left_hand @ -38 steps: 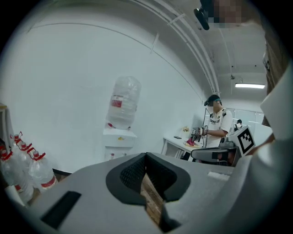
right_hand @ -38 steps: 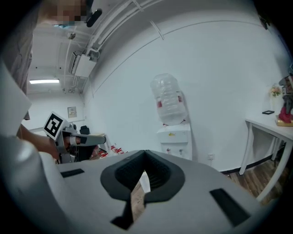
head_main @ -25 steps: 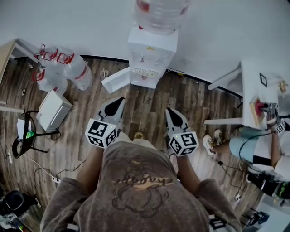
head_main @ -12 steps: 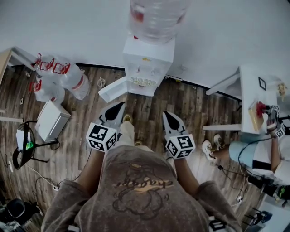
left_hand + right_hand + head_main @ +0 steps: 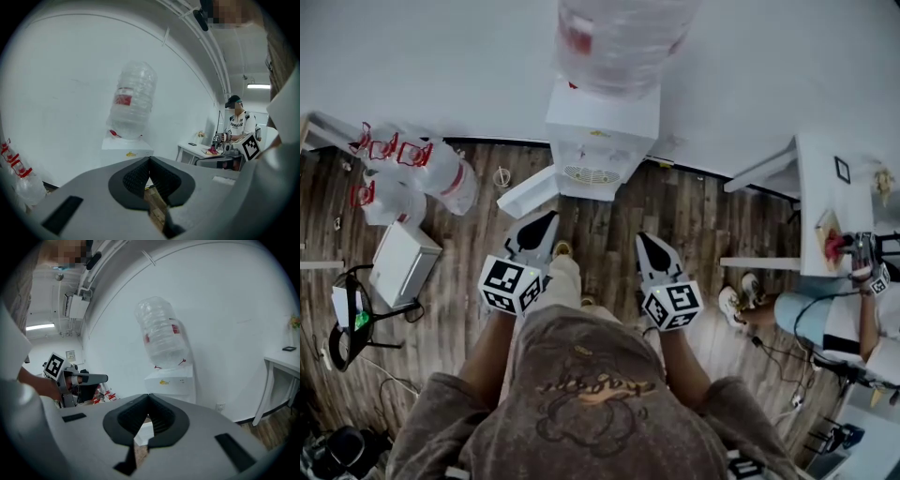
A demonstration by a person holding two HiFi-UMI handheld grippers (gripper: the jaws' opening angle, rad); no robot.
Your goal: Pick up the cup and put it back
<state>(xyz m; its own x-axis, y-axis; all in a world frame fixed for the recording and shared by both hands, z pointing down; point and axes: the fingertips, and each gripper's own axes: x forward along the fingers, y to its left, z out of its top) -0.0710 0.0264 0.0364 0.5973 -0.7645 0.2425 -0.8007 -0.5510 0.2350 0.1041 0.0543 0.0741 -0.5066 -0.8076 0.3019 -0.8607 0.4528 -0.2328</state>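
A white water dispenser (image 5: 602,141) with a big clear bottle (image 5: 619,37) on top stands against the wall ahead. A small round thing that looks like a cup (image 5: 502,176) sits on the wooden floor to its left. My left gripper (image 5: 547,218) and right gripper (image 5: 644,239) are held low in front of the person's body, both pointing at the dispenser and well short of it. Each is shut with nothing between its jaws. The left gripper view shows the dispenser (image 5: 126,149) and bottle (image 5: 132,101) past the closed jaws; the right gripper view shows the dispenser (image 5: 171,379).
Several spare water bottles (image 5: 412,169) lie at the left wall beside a white box (image 5: 403,264) and a black chair (image 5: 347,319). A white panel (image 5: 527,191) juts from the dispenser's foot. At the right, a person (image 5: 853,319) sits by a white table (image 5: 830,178).
The person has stepped toward the dispenser, which now sits closer and lower in the head view. Both grippers stay shut and have kept their pose.
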